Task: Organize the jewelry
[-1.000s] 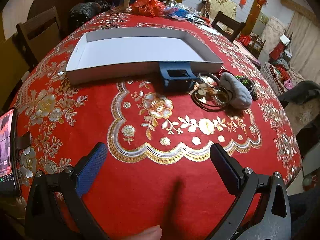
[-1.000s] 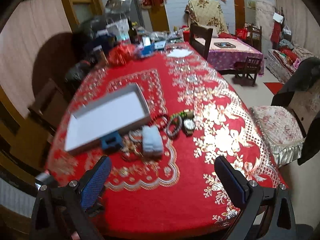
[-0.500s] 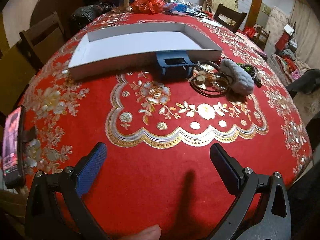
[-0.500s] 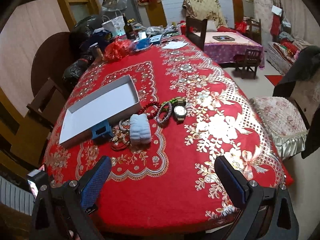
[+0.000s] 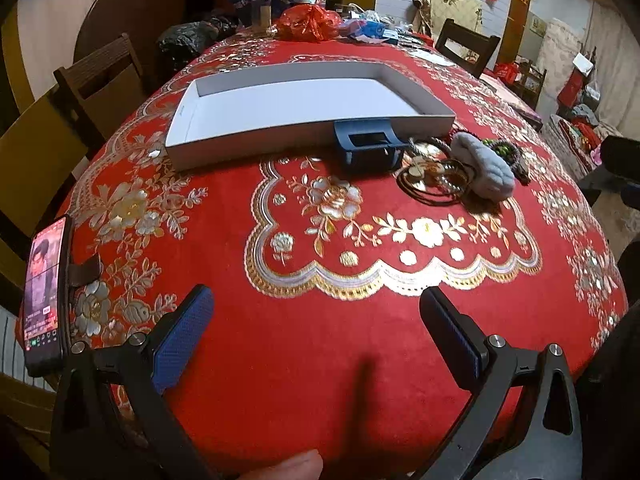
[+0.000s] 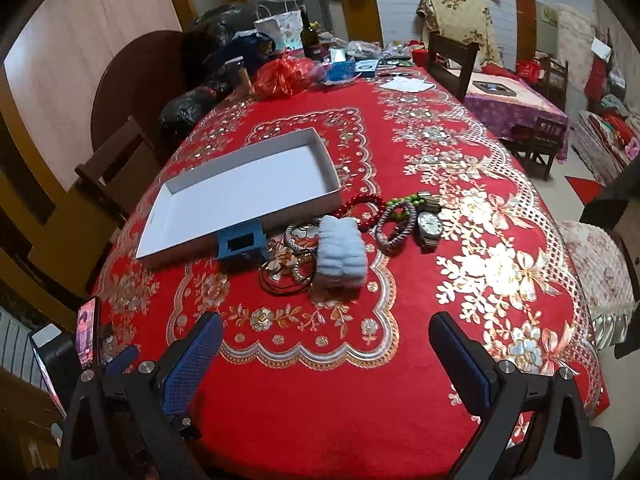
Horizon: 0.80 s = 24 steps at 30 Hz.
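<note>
Both grippers hang above the near edge of the red cloth (image 6: 340, 392), left gripper (image 5: 316, 312) spread wide and holding nothing, right gripper (image 6: 326, 338) just as wide and bare. From the right wrist, the white tray (image 6: 240, 196) lies at eleven o'clock, a blue clip (image 6: 242, 242) touching its near wall. Jewelry clusters at twelve: dark cords (image 6: 284, 276), grey scrunchie (image 6: 342, 258), red beads (image 6: 356, 204), watch (image 6: 429, 225). A phone (image 5: 44, 292) stands at nine in the left view.
</note>
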{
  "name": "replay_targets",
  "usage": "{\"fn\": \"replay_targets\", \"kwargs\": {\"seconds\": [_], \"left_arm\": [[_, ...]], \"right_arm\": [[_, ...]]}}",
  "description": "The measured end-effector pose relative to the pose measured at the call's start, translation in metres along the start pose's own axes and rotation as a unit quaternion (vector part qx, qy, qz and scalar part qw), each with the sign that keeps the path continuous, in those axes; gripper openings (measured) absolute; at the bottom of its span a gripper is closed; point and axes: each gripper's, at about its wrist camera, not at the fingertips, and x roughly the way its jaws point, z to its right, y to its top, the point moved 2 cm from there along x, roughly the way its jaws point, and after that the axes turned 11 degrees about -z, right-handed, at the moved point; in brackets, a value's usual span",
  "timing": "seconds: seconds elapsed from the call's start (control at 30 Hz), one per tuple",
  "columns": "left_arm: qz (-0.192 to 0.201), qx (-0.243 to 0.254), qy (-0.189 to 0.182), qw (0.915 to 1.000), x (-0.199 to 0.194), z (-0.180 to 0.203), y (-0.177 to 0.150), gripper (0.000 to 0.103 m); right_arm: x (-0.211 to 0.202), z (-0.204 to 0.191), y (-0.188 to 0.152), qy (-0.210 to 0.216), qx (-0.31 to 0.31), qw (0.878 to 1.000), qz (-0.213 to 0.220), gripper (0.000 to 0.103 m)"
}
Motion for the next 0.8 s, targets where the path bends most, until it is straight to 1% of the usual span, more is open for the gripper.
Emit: {"fn": "replay_targets", "kwargs": {"seconds": [0.13, 0.2, 0.27, 0.43, 0.63, 0.73, 0.8], "left_arm": [[-0.01, -0.002, -0.019, 0.9998, 0.011, 0.003, 0.011, 0.103], [-0.023, 0.003, -0.023, 0.9994, 0.019, 0.008, 0.016, 0.103], [-0.038, 0.017, -0.023, 0.9989, 0.025, 0.015, 0.021, 0.103], [-0.045, 0.032, -0.019, 0.9983, 0.029, 0.025, 0.025, 0.103], [-0.05, 0.007, -0.027, 0.9984, 0.028, 0.028, 0.019, 0.103], [-0.049, 0.003, -0.03, 0.9983, 0.026, 0.031, 0.013, 0.103], [-0.049, -0.005, -0.038, 0.9981, 0.023, 0.03, 0.012, 0.103]], "right_arm": [[0.007, -0.003, 0.003, -0.017, -0.005, 1.0, -0.014, 0.102], [0.009, 0.0, 0.003, -0.028, -0.003, 0.999, -0.022, 0.102], [0.008, 0.006, 0.002, -0.026, 0.01, 0.999, -0.027, 0.102], [0.003, 0.023, -0.005, -0.015, 0.044, 0.999, -0.026, 0.102], [0.006, 0.044, -0.026, -0.013, 0.063, 0.997, -0.042, 0.102], [0.004, 0.052, -0.032, -0.02, 0.059, 0.997, -0.039, 0.102], [0.0, 0.056, -0.032, -0.022, 0.057, 0.998, -0.033, 0.102]]}}
